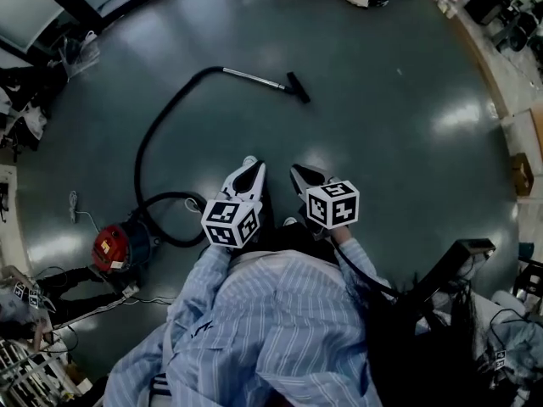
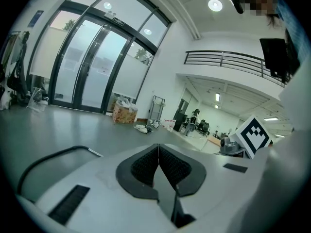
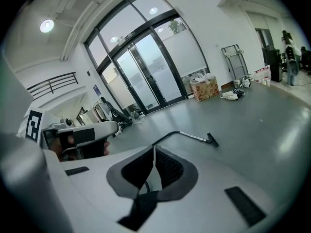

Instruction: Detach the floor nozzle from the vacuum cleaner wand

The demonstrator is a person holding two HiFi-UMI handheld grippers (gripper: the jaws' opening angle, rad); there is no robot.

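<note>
Left gripper (image 1: pixel 249 164), right gripper (image 1: pixel 299 171) side by side — jaws closed, empty.

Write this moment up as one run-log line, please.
left gripper: shut, empty | right gripper: shut, empty | floor nozzle: on wand, lying on floor, untouched | detaching: not yet begun

The head view was dim and bluish. Its glossy grey-green floor (image 1: pixel 382 75) carried pale glare patches toward three o'clock (soft-edged, whitish). The left gripper view was far brighter: daylight entered through tall black-framed glass doors (image 2: pixel 92 67) at ten o'clock, and a round white ceiling lamp (image 2: pixel 215 5) glowed at one o'clock. Fisheye bending blackened every corner.
</note>
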